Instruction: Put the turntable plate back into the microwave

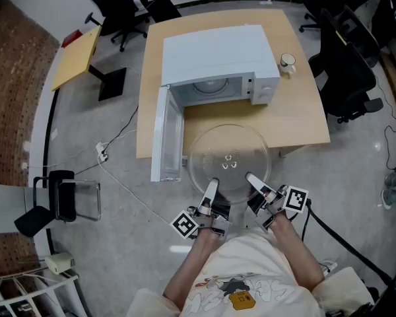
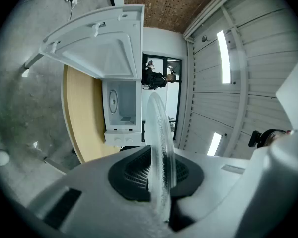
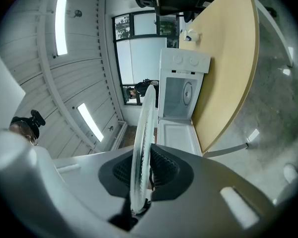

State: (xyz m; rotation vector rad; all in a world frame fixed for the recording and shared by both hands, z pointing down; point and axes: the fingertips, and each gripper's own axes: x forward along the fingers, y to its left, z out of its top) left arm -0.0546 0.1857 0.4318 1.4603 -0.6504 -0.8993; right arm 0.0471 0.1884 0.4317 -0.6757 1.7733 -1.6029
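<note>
since the turntable plate (image 1: pixel 228 160) is clear glass, its outline fades over the desk (image 1: pixel 297 111). left gripper (image 1: pixel 212 186) and right gripper (image 1: pixel 253 179) fingers clamp its near rim, covering it there.

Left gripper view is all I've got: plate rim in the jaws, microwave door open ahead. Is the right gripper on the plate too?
Observer: Yes. The right gripper is shut on the rim of the turntable plate, beside the left gripper on the near side.
Operator: Plate inside yet?
Observer: No. In the head view it is outside the microwave, over the front edge of the table.
Operator: Anything else on the table?
Observer: A small white cup stands right of the microwave, away from the door opening.
</note>
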